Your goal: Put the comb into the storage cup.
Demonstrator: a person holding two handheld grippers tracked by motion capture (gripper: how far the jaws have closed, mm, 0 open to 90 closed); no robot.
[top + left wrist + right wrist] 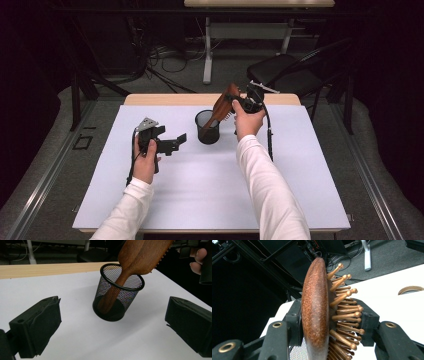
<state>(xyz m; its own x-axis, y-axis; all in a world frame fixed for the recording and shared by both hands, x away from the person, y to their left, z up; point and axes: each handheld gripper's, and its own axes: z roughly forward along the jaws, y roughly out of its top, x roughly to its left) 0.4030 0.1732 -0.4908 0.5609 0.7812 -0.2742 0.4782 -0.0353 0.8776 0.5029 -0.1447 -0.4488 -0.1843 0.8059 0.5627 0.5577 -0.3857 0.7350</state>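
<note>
A brown wooden hairbrush [223,103] leans with its handle down inside a black mesh cup [207,127] at the middle back of the table. My right gripper [241,102] is shut on the brush's head above the cup. In the right gripper view the brush [315,310] stands edge-on, its back against one pad and its pins against the other, inside my right gripper [330,320]. My left gripper [172,143] is open, left of the cup and aimed at it. In the left gripper view the cup [117,297] and brush [140,257] lie beyond the wide-apart jaws of the left gripper [113,317].
A white sheet [200,190] covers the table, whose wooden edge [165,99] shows at the back. A black chair [290,70] stands behind the table's right corner, and the white leg of another table [207,55] with cables stands farther back.
</note>
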